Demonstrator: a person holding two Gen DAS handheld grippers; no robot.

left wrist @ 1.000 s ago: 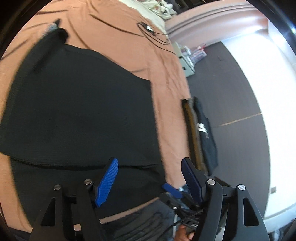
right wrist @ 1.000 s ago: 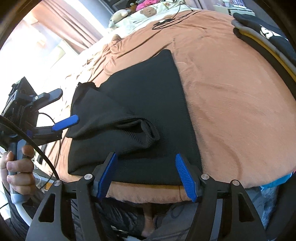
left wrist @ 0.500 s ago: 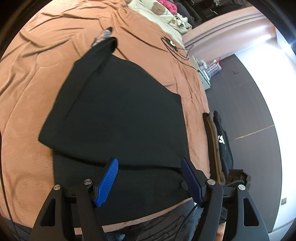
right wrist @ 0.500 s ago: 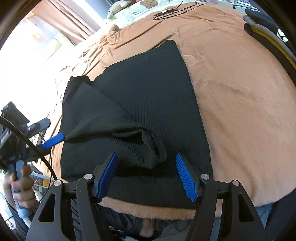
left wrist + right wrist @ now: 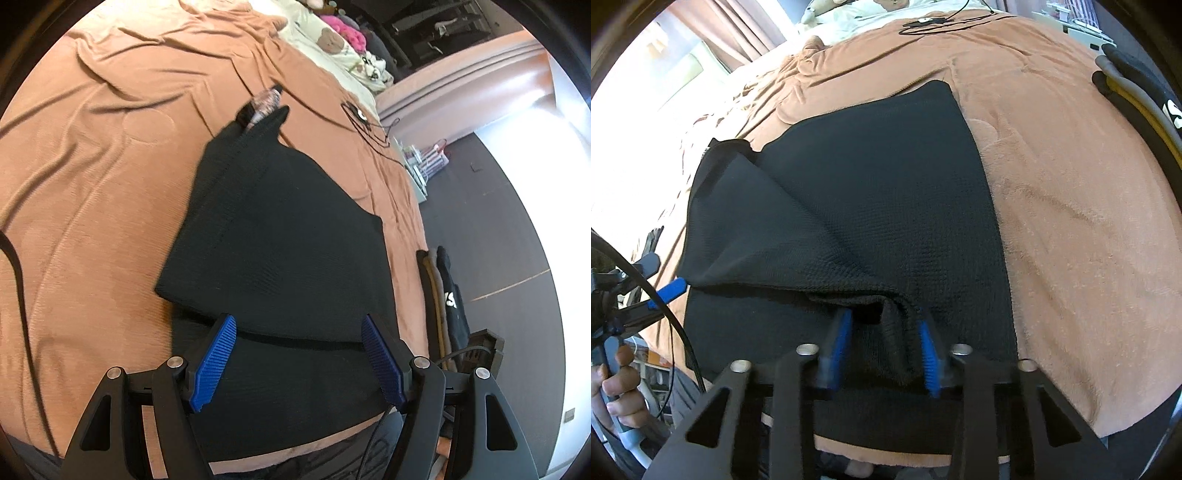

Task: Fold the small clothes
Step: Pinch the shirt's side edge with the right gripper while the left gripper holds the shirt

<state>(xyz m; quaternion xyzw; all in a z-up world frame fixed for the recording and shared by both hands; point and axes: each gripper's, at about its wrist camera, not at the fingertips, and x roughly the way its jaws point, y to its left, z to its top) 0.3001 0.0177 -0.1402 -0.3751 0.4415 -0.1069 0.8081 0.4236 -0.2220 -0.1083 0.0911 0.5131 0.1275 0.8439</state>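
Note:
A black knit garment [image 5: 280,229] lies spread on the brown blanket [image 5: 103,192], its left side folded over the middle. My left gripper [image 5: 299,360] hangs open above the garment's near part, nothing between its blue pads. In the right wrist view, the fold of the same garment [image 5: 871,192] ends in a raised bunch near the front edge. My right gripper [image 5: 885,350] is closing its jaws on that bunch, and the cloth fills the gap between the pads. The left gripper's blue pad [image 5: 670,291] shows at the garment's left edge, held by a hand [image 5: 613,384].
A stack of folded clothes [image 5: 445,295] sits at the bed's right edge, also visible as the stack [image 5: 1137,85] at upper right. A thin cable [image 5: 365,118] lies on the blanket beyond the garment. Pillows and soft toys [image 5: 332,40] are at the far end. Dark floor [image 5: 498,221] lies to the right.
The right gripper moved forward and drew its jaws in around the raised bunch of cloth. The left gripper swung left along the bed's near edge, staying open.

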